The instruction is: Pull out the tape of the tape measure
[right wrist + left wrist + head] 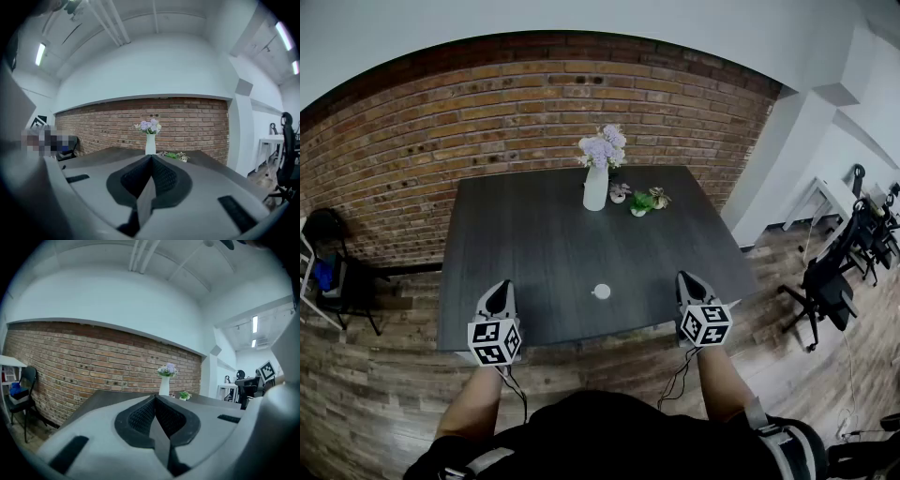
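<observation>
Noting risk first: the table (pixel 534 234) is smooth, and the tape measure (pixel 601 292) lies alone near the middle of its front edge. It looks small and light, so it would likely skid or drop off that edge if the tape were tugged with the case unpinned. Left gripper (pixel 499 287), at the front-left corner: jaws pressed together, nothing between. Right gripper (pixel 686 277), near the front-right corner: likewise closed, empty.

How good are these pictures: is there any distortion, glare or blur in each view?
Head view: strong fisheye, the brick wall bows into an arch; the light is even, the table shows only a soft sheen. Left gripper view: black rounded corners, the ceiling lamp burns out white. Right gripper view: the same dark corners; the vase is fairly sharp, the picture edges smear.
</observation>
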`<state>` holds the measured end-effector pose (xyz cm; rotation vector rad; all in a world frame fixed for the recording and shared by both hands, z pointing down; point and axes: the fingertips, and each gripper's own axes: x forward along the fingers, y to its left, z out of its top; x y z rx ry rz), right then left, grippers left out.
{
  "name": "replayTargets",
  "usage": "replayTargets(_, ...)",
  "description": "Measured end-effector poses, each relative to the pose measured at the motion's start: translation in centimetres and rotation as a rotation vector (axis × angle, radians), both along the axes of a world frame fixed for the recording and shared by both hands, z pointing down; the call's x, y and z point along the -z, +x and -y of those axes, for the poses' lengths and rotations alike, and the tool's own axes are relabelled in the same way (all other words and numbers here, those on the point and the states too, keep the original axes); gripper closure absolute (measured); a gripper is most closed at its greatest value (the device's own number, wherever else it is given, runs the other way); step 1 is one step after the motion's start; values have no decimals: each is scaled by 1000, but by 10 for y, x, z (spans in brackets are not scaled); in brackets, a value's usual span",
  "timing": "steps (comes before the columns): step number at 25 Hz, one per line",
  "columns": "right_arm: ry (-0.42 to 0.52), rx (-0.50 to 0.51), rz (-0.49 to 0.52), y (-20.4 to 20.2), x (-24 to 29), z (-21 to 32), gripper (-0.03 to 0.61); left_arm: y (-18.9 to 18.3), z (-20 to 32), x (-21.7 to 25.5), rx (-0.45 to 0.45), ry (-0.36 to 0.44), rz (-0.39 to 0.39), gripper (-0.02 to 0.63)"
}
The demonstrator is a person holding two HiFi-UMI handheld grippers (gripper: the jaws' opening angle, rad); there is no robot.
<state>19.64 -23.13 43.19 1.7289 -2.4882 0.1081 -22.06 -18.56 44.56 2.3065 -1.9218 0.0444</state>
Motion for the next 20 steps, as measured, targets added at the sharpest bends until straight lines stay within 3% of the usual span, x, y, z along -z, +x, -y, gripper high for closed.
replayTargets(15,81,61,63,3,31,-10,581,19,-4,12,-16,28,2,604)
replayTargets(20,39,76,98,-2,17,-10,580,31,-9,3,-36,0,14,604)
